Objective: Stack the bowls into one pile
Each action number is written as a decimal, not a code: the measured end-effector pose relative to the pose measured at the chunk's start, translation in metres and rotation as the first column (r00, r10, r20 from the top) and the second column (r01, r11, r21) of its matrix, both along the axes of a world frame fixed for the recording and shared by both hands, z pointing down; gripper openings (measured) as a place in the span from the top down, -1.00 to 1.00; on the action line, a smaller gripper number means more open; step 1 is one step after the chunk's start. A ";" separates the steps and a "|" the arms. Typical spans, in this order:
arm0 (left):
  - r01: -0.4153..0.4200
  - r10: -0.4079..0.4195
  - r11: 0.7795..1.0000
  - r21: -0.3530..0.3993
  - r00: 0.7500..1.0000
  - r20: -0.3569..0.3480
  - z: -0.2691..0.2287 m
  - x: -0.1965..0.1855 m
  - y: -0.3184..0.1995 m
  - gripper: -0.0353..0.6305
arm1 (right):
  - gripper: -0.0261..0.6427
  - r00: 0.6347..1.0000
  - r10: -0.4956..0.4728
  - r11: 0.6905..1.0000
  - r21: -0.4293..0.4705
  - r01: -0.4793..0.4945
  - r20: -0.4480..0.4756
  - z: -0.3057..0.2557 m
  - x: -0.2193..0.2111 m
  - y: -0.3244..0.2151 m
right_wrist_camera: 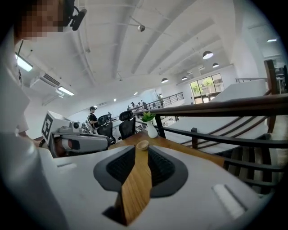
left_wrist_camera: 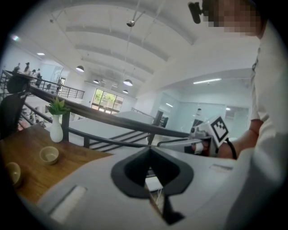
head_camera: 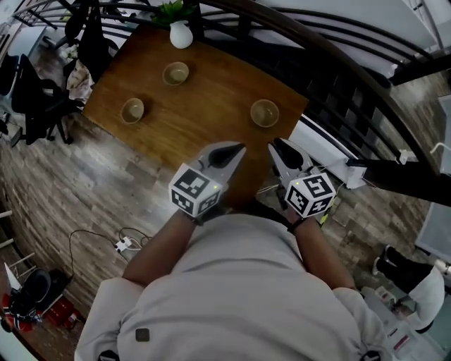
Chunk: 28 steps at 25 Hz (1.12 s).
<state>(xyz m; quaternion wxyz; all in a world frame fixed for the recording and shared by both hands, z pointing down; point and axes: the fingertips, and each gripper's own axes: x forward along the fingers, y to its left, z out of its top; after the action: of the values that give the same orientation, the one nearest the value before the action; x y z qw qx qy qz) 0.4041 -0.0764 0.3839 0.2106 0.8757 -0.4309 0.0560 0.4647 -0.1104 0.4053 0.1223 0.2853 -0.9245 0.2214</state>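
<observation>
The far bowl (head_camera: 175, 72) near the white vase (head_camera: 181, 34), the left bowl (head_camera: 132, 110) and the right bowl (head_camera: 264, 113) sit well apart on the wooden worktop (head_camera: 204, 134), none stacked. The left gripper (head_camera: 239, 148) and the right gripper (head_camera: 276, 146) hover side by side above the worktop's near edge. The left fingers meet at their tips on nothing, while the right fingers stand partly apart with only bare worktop showing in the gap.

Plant (head_camera: 171, 10) is cropped at the top edge.
</observation>
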 end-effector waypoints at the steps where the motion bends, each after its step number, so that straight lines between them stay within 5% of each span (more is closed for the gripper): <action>1: 0.008 -0.008 1.000 -0.004 1.000 0.005 0.005 0.002 -0.010 0.88 | 0.63 1.000 -0.008 1.000 -0.018 0.007 -0.009 0.010 0.004 -0.013; 10: 0.093 -0.085 0.992 -0.084 0.992 0.098 0.083 0.013 -0.085 0.88 | 0.52 0.995 -0.067 0.977 -0.207 0.050 -0.076 0.116 0.035 -0.111; 28: 0.157 -0.129 0.949 -0.273 0.985 0.117 0.232 0.043 -0.131 0.88 | 0.59 0.981 -0.091 0.881 -0.473 -0.001 -0.172 0.300 0.075 -0.191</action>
<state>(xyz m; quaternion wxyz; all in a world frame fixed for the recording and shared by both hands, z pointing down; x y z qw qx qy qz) 0.4471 -0.2078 0.6162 0.3150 0.7995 -0.4907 0.1438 0.5400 -0.3012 0.7050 0.2804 0.2451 -0.8335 0.4082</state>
